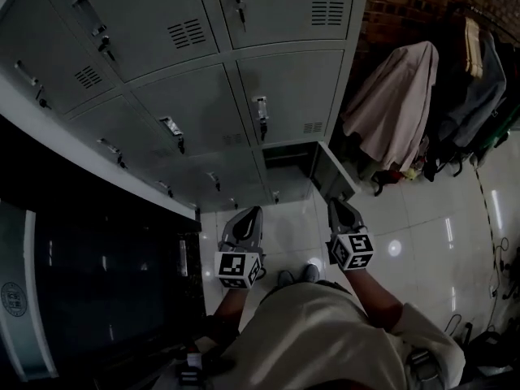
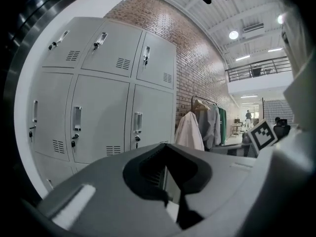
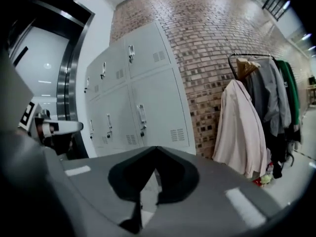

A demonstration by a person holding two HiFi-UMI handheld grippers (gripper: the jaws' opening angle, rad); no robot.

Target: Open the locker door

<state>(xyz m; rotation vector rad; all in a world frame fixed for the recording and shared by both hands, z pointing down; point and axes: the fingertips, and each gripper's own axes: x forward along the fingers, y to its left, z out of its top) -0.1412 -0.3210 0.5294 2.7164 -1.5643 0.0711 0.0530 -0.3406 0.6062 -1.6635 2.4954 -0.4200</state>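
Observation:
A bank of grey metal lockers (image 1: 203, 104) fills the upper left of the head view, each door with a handle and a lock. In the bottom row at the right, one door (image 1: 331, 174) stands swung out over the floor, and its compartment (image 1: 286, 156) is dark inside. My left gripper (image 1: 253, 212) and right gripper (image 1: 335, 205) hang side by side in front of me, above the floor and apart from the lockers. Both are shut with nothing between the jaws. The left gripper (image 2: 165, 146) faces closed doors (image 2: 98, 112). The right gripper (image 3: 155, 148) faces the lockers' (image 3: 143, 98) right end.
A rack of hanging coats (image 1: 398, 112) stands right of the lockers against a brick wall (image 1: 406, 6). A dark glass and metal panel (image 1: 97, 266) runs along the left. Glossy tiled floor (image 1: 422, 226) lies below, with my shoes (image 1: 296, 276) on it.

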